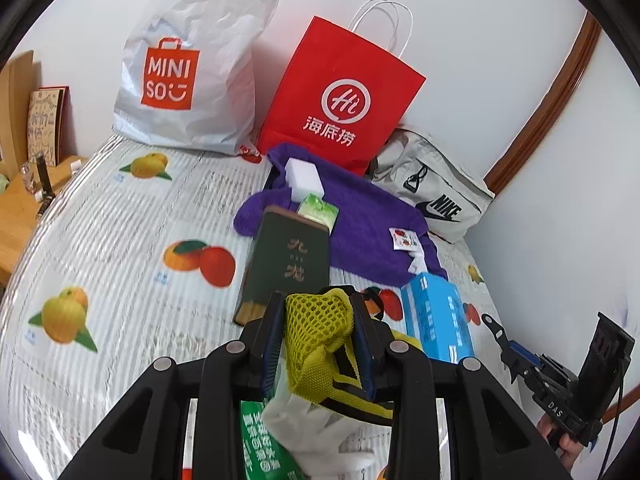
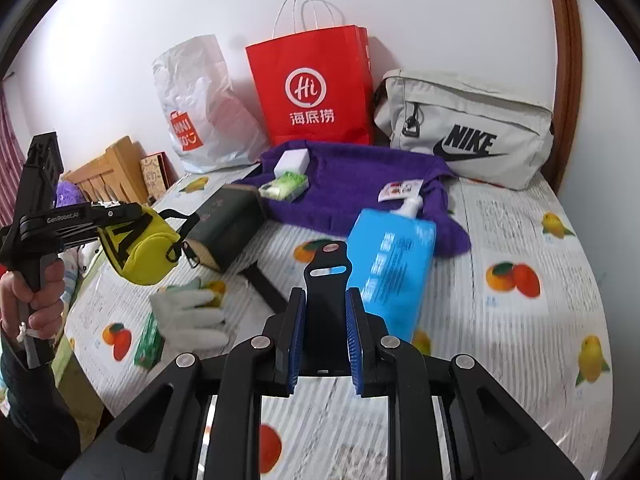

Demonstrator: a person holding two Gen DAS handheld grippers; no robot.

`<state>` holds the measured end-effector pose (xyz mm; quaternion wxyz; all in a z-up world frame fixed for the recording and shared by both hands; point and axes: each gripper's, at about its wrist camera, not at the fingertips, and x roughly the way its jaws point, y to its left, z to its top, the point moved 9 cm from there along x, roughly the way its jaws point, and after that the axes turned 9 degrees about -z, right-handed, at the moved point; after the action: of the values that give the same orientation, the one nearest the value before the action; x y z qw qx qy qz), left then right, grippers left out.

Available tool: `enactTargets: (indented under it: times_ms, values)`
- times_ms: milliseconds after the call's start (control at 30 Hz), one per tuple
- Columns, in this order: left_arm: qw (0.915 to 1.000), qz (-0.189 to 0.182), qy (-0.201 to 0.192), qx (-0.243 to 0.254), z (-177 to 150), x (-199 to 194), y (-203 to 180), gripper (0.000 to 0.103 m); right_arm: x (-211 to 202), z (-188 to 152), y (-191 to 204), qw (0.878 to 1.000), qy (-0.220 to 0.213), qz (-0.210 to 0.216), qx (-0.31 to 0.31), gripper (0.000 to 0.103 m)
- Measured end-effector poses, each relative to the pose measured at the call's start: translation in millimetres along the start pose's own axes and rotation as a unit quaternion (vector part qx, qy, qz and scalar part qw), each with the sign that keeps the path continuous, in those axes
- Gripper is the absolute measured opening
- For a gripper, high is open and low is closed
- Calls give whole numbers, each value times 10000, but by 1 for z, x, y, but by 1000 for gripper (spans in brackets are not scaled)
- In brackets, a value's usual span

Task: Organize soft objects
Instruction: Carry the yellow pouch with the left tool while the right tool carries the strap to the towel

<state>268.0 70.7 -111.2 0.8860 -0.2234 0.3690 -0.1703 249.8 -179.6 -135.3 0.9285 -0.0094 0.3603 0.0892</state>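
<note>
Small yellow mesh-and-fabric pouch (image 1: 320,332) with black straps, clamped in left gripper (image 1: 318,320) above fruit-print bedspread (image 1: 120,240), likely light, floppy, best pinched at bunched fabric; black strap (image 2: 326,280) between right gripper (image 2: 326,336) fingers, grip uncertain.

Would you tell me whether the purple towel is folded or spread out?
Spread out. The purple towel lies flat and rumpled across the bed, with a white sponge and a green packet resting on it.
</note>
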Motion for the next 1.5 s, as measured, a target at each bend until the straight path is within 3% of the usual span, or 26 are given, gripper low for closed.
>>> enactTargets:
  times_ms: [467,1067,1500]
  values:
    - [9998,71,90,187,47,32,-9,30,48,61,-16,10000,-34,-10,22,20]
    - [9985,171,360,388,100,111,-14,30,136,139,-50,9998,34,-132,-159,20]
    - [9967,252,640,423,112,157,-1,30,200,147,-83,9985,418,-348,-19,20]
